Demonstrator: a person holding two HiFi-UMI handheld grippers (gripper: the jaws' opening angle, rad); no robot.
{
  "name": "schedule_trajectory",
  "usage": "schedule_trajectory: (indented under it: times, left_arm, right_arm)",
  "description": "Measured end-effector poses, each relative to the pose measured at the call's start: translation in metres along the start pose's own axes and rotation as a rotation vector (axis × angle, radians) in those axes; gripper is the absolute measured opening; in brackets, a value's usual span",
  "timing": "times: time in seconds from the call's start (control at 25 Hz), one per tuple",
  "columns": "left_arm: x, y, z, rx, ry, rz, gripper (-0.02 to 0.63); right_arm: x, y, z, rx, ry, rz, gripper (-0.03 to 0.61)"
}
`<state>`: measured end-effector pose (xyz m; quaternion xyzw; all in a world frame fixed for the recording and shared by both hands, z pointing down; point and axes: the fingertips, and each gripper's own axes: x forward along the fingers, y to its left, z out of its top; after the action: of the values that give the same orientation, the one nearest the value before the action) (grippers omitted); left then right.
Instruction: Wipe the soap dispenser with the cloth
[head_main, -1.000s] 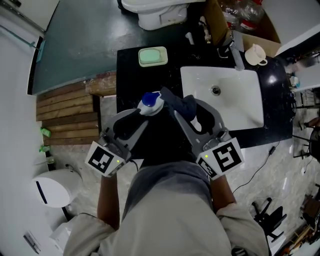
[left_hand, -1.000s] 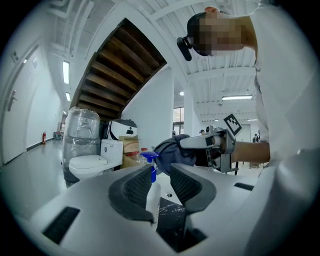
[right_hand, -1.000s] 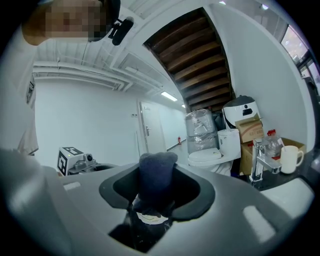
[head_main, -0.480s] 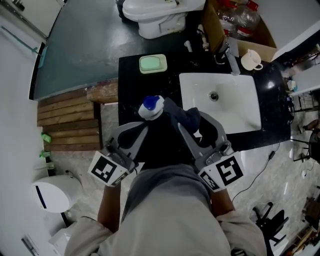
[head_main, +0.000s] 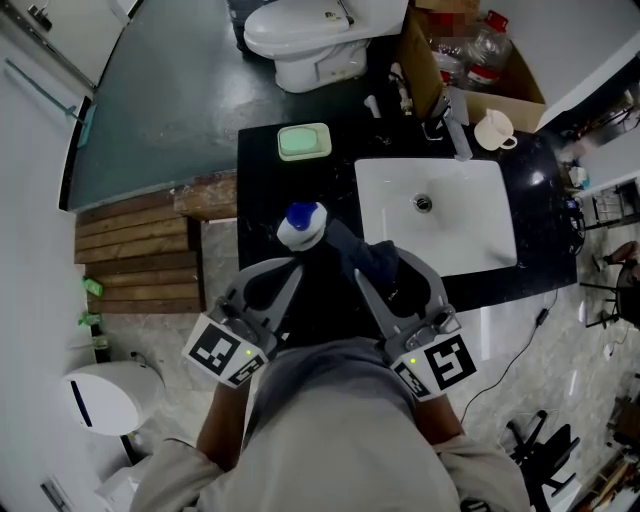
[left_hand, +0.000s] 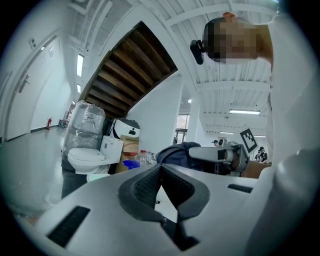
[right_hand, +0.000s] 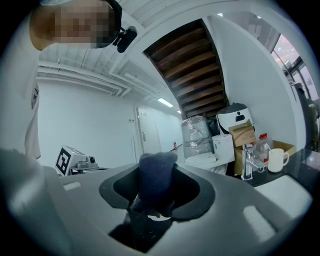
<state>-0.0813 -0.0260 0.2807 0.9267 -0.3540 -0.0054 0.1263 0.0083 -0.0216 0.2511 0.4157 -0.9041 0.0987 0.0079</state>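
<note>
Reference landmark: the white sink, set in a black counter.

Soap dispenser: white body with a blue top, over the counter to the left of the sink, just off the sink's near-left corner.

Left gripper: left of the sink and nearer the person than the dispenser. Its jaws are pressed together, and its own view shows nothing between the pads. In the head view the tips lie just short of the dispenser; contact cannot be confirmed.

Right gripper: at the sink's near-left corner, between the dispenser and the basin. Its jaws are clamped on the dark blue cloth, which bunches up above the pads and spreads toward the dispenser. Whether the cloth touches the dispenser cannot be told.

Other items:
- Green soap dish: on the counter, left of the sink's far-left corner
- Tap: at the sink's far edge
- White mug: just beyond the sink's far-right corner
- Toilet: on the floor, beyond the sink's far-left side
</note>
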Motion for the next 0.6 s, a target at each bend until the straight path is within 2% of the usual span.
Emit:
schedule_trajectory:
  times: [0.6]
  left_arm:
    - [0.000, 0.003, -0.008, -0.024, 0.033, 0.004, 0.008]
  right_arm:
    - [0.007, 0.011, -0.011, -0.001, 0.040, 0.041, 0.163]
